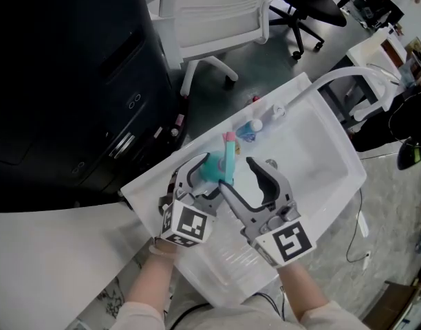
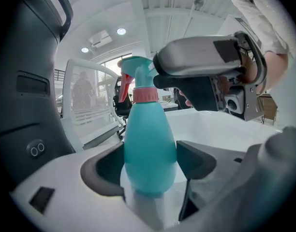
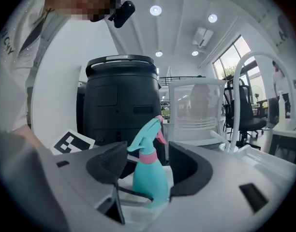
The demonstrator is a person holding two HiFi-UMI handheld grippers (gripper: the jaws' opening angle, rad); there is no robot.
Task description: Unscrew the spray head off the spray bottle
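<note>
The teal spray bottle (image 1: 212, 170) stands over a white tub (image 1: 334, 158), its body held between the pads of my left gripper (image 1: 204, 177), which is shut on it. In the left gripper view the bottle (image 2: 148, 149) fills the gap between the pads, with the pink collar (image 2: 145, 94) and teal spray head (image 2: 136, 75) above. My right gripper (image 1: 236, 174) is open at the spray head (image 1: 229, 154). In the right gripper view the spray head (image 3: 149, 134) rises between the spread jaws of the right gripper (image 3: 147, 166), and neither pad touches it.
Two small bottles (image 1: 252, 126) lie at the tub's far rim beside a white curved pipe (image 1: 348, 74). A black cabinet (image 1: 59, 81) stands to the left, a white chair (image 1: 217, 19) behind. The white tabletop (image 1: 52, 253) runs along the near left.
</note>
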